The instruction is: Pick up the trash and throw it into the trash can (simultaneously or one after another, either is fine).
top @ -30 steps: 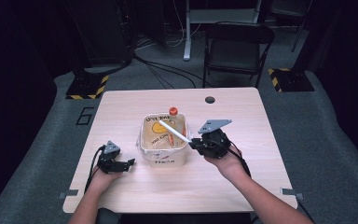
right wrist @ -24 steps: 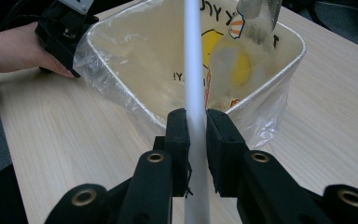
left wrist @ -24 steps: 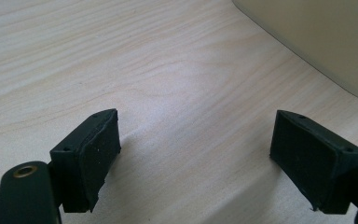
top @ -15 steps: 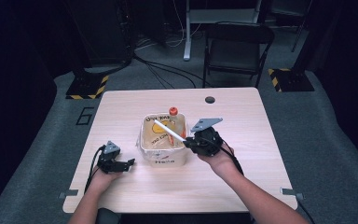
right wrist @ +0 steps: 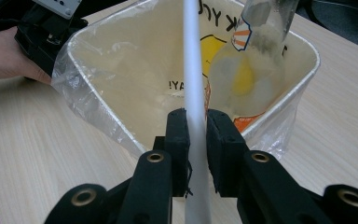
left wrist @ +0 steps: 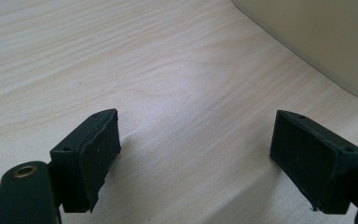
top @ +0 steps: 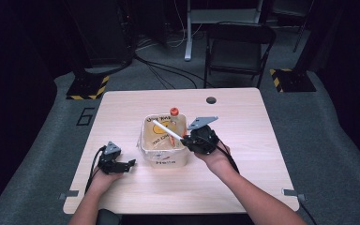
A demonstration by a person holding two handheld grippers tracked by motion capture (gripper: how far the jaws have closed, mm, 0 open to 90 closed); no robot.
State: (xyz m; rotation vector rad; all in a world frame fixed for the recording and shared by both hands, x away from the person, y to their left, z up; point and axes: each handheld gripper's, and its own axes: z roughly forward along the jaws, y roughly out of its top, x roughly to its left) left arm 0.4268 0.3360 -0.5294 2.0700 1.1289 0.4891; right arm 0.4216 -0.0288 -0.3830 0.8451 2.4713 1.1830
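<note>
A cream square bin (top: pixel 165 140) lined with a clear plastic bag stands at the middle of the wooden table (top: pixel 243 117). Inside it leans a clear bottle with an orange cap (top: pixel 174 112), seen close up as a bottle (right wrist: pixel 254 65). My right gripper (top: pixel 187 140) is shut on a long white stick (top: pixel 168 130) that slants over the bin's mouth; the stick (right wrist: pixel 192 70) runs up between the jaws over the bin (right wrist: pixel 121 74). My left gripper (top: pixel 126 163) rests low on the table left of the bin, jaws wide apart with nothing between them (left wrist: pixel 193 154).
A folding chair (top: pixel 236 47) and a desk leg stand beyond the far table edge. A round cable hole (top: pixel 211 100) sits near the table's far side. The bin's wall (left wrist: pixel 317 42) lies close ahead of the left gripper. Bare tabletop spreads around.
My right gripper has shifted left toward the bin with the white stick, bringing the stick further over the bin's opening. The left hand has kept still.
</note>
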